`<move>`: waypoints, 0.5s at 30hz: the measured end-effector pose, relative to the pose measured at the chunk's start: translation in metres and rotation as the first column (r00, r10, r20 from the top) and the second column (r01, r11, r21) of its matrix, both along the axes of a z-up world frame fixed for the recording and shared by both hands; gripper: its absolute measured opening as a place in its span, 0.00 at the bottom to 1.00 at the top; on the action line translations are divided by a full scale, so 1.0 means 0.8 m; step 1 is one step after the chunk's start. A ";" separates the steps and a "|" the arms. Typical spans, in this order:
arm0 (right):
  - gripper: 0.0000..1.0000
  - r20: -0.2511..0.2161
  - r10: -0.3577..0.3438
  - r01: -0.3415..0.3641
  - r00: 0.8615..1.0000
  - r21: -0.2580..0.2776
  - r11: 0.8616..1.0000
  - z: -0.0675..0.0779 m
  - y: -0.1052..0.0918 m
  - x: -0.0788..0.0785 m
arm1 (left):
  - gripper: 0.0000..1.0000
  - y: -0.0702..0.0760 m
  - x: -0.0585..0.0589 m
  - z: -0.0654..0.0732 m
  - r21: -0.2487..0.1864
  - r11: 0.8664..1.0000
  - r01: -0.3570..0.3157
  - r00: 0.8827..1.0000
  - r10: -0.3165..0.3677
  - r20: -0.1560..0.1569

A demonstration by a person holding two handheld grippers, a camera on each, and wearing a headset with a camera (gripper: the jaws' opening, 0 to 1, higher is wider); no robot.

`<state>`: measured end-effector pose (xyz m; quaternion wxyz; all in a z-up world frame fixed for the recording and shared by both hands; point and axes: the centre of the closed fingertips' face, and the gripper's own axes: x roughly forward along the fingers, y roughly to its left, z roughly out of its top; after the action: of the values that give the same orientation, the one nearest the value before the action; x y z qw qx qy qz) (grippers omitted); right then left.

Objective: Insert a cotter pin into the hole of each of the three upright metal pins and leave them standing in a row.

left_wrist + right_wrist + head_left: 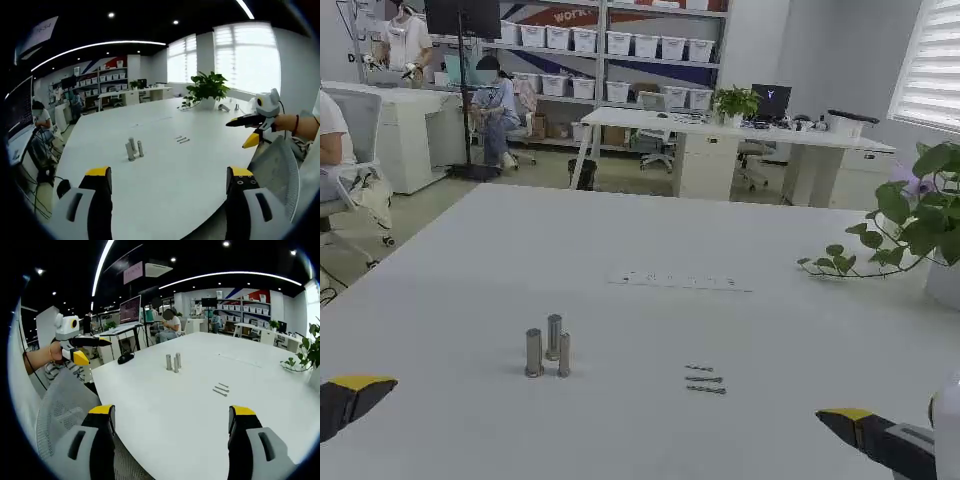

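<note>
Left gripper (pixel 169 172) and right gripper (pixel 171 410) hover by the near edge of the white table (pixel 620 250), jaws spread wide, holding nothing. Three metal pins (pixel 549 350) stand upright in a tight cluster mid-table. To their right, apart, lie three cotter pins (pixel 704 379), seemingly parallel, though too small to be sure.

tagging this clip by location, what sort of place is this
Probably an open-plan office or lab: a large white table, shelves of white storage bins, and a desk with a monitor.
</note>
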<state>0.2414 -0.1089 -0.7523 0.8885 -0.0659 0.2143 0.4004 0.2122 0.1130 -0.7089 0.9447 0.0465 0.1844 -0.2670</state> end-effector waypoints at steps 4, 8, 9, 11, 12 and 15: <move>1.00 0.008 -0.002 0.002 1.000 -0.013 1.000 -0.001 0.001 0.000 | 0.92 0.000 0.000 0.000 -0.004 1.000 -0.004 1.000 0.004 0.003; 1.00 0.002 -0.003 0.003 1.000 -0.014 1.000 -0.001 0.002 0.001 | 0.92 0.001 -0.001 0.001 -0.006 1.000 -0.006 1.000 0.006 0.006; 1.00 0.004 -0.004 0.004 1.000 -0.015 1.000 -0.001 0.002 0.001 | 0.92 0.002 -0.001 0.001 -0.005 1.000 -0.006 1.000 0.006 0.005; 1.00 0.004 -0.008 0.008 1.000 -0.010 1.000 0.000 0.002 0.003 | 0.92 0.003 -0.001 0.000 -0.001 1.000 -0.007 1.000 0.007 0.003; 1.00 0.003 -0.008 0.008 1.000 -0.009 1.000 0.001 0.002 0.003 | 0.92 0.004 -0.001 0.000 0.003 1.000 -0.007 1.000 0.007 0.002; 1.00 0.006 -0.010 0.010 1.000 -0.006 1.000 0.002 0.002 0.004 | 0.92 0.006 0.000 0.001 0.003 1.000 -0.008 1.000 0.008 0.004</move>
<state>0.2448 -0.1070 -0.7509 0.8909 -0.0686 0.2132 0.3952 0.2120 0.1175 -0.7085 0.9460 0.0477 0.1834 -0.2629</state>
